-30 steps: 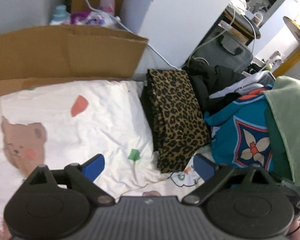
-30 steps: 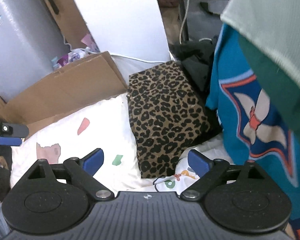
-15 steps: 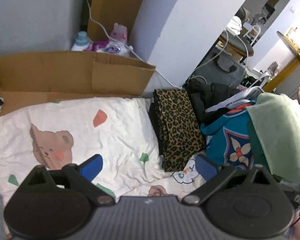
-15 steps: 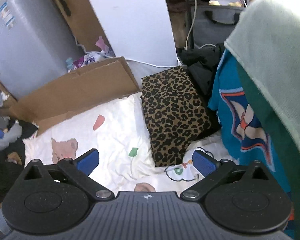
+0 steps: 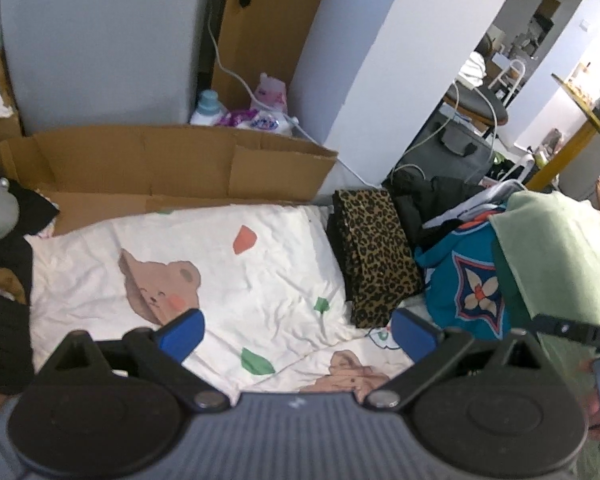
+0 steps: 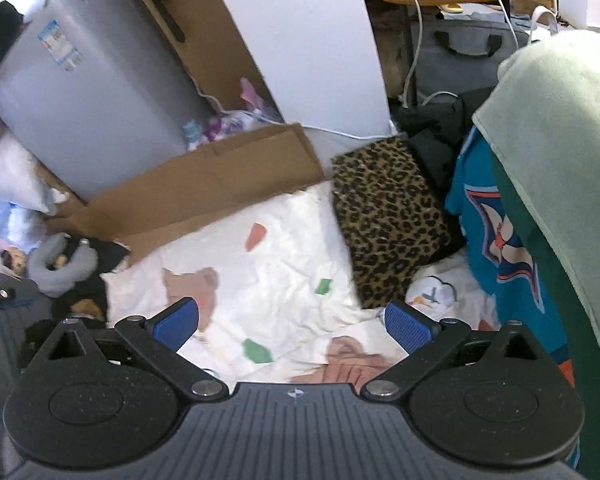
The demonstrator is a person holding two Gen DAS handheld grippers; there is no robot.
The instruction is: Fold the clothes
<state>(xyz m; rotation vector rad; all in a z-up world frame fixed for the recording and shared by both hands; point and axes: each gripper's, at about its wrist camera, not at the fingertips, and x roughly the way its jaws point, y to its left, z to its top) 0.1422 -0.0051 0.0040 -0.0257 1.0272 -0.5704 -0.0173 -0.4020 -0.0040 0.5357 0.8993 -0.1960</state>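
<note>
leopard-print garment (image 5: 374, 252), teal shirt (image 5: 466, 280), white bear-print sheet (image 5: 220, 280)

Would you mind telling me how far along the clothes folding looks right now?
Done: the leopard-print garment lies folded on the bear-print sheet. In hand: nothing; the left gripper and right gripper are open and empty. Left: the teal patterned garment and black clothes lie heaped, unfolded.

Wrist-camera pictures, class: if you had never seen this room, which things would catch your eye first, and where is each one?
The folded leopard-print garment stands out first, lying at the right edge of the white bear-print sheet. Right of it hangs a teal garment with an orange-and-white emblem, with a pale green towel draped over it. Behind the sheet stands a flattened cardboard box. Both grippers, left and right, are open and empty.
</note>
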